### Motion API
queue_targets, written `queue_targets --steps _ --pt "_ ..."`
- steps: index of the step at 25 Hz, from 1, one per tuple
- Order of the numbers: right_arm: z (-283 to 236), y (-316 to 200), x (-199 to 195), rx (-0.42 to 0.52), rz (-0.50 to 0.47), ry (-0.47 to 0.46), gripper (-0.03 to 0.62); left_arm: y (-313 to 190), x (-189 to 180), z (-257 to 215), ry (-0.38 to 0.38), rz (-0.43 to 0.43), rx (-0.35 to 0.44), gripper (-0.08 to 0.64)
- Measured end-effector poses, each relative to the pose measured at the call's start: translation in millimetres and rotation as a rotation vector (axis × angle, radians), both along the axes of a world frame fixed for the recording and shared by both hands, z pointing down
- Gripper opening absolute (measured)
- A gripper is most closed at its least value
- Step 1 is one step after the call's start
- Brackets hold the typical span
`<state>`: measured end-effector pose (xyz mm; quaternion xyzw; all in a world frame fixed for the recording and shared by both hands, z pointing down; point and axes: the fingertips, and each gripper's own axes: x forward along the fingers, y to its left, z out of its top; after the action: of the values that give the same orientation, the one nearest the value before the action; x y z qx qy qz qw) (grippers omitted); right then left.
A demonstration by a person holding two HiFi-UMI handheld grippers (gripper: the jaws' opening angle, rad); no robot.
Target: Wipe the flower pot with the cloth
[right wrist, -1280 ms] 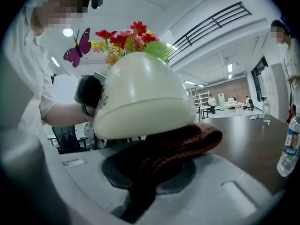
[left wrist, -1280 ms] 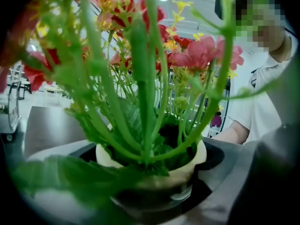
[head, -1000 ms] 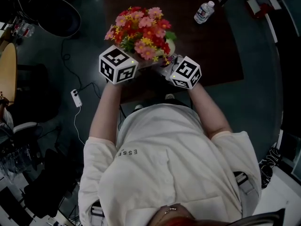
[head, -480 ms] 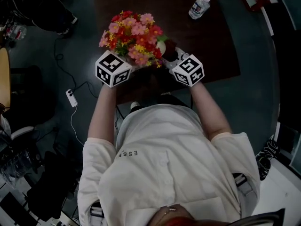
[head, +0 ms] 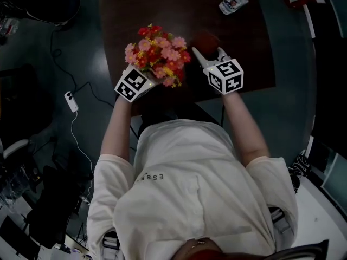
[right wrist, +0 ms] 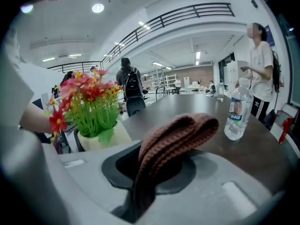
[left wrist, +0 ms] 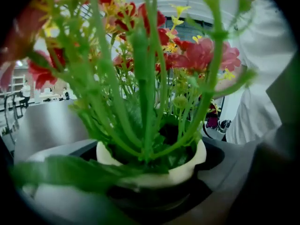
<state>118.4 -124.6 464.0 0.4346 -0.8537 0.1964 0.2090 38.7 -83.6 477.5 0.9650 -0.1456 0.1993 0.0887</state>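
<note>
Flower pot [left wrist: 186, 167], cloth [right wrist: 178, 134] over dark table [head: 162, 4] — grey floor [head: 295, 102] around.

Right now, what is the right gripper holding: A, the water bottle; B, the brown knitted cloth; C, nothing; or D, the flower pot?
B: the right gripper is shut on the brown cloth; the water bottle stands apart on the table, and the flower pot sits in the left gripper.
</note>
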Motion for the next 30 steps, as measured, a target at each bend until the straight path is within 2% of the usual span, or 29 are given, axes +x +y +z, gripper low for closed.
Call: queue_targets --steps 2,4,11,18,21,24,27,30 --pt "8 2 3 -0.017 -0.006 0.006 0.046 3 4 20 -0.057 0.039 0.034 0.575" --pt "16 4 7 -0.034 -0.014 0.012 0.046 6 8 36 -0.087 0.058 0.034 0.575" --pt "31 8 21 -0.059 -0.04 0.029 0.046 9 17 61 -0.121 0.076 0.032 0.575" --pt "37 9 30 -0.073 -0.069 0.02 0.046 5 20 64 -0.088 0.088 0.053 0.575" --pt "38 14 30 -0.073 -0.081 0.019 0.046 9 14 70 -0.133 0.08 0.058 0.575" --pt "35 19 29 -0.069 -0.089 0.012 0.046 10 5 66 -0.147 0.012 0.071 0.603" --pt "32 25 29 -0.069 -0.098 0.001 0.046 12 -5 53 -0.111 -0.103 0.061 0.607" --pt "28 31 22 -0.062 -0.109 -0.014 0.046 23 -26 50 -0.116 -0.23 0.049 0.606"
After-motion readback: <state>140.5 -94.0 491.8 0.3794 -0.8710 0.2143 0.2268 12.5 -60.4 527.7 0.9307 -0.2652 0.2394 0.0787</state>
